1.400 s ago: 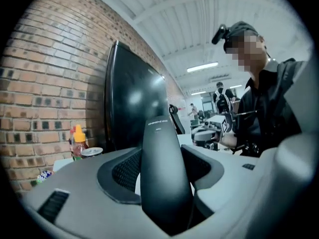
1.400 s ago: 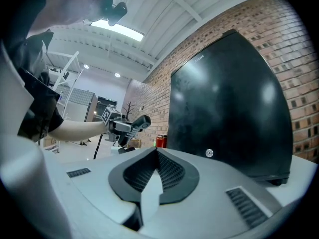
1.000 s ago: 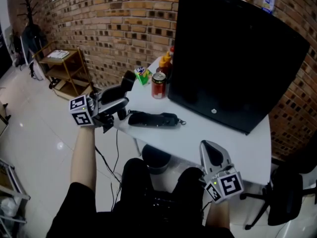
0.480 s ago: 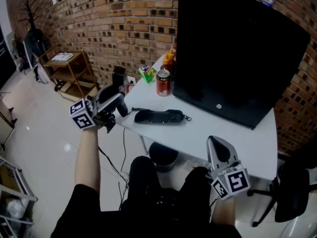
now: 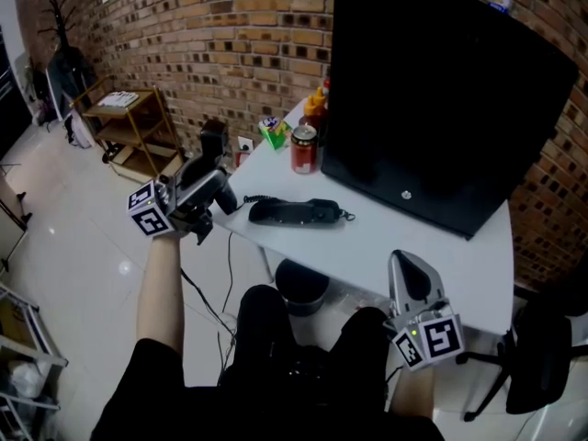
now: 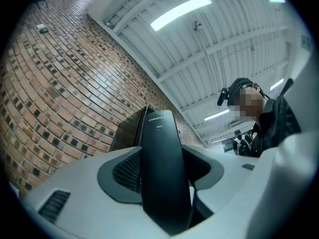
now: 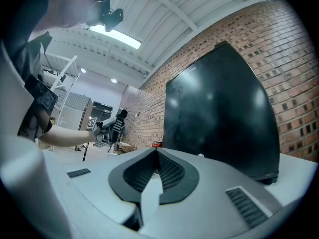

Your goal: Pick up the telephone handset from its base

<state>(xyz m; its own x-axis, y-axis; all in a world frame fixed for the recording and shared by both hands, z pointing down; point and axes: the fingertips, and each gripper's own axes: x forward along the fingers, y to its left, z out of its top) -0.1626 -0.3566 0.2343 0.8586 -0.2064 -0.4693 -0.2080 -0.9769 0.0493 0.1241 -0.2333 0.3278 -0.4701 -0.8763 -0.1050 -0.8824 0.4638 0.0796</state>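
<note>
Handset (image 5: 215, 145) position: we see it clear of the table (image 5: 413, 246), off the table's left edge, clamped in the left gripper (image 5: 208, 186). In the left gripper view the two jaws press on either side of the black handset (image 6: 162, 168), which stands upright between the pads and rises well above them. The gripper tilts upward, so this view takes in the ceiling and the brick wall (image 6: 60, 83).

Base (image 5: 294, 212) position: we find it lying flat on the white table, near the left edge and apart from the handset. A coiled cord (image 5: 248, 200) leaves its left end toward the left gripper.

Right gripper (image 5: 404, 269) status: it hovers at the near edge of the table, well apart from the base. In the right gripper view the right gripper (image 7: 157, 168) has its jaws brought together at the tips, and we see nothing held between them.

Surroundings: a large dark monitor (image 5: 441, 99) fills the far right of the table. A red can (image 5: 304, 148) stands just left of the monitor, beyond the base. A wooden shelf cart (image 5: 129, 127) stands on the floor at far left against the wall.
</note>
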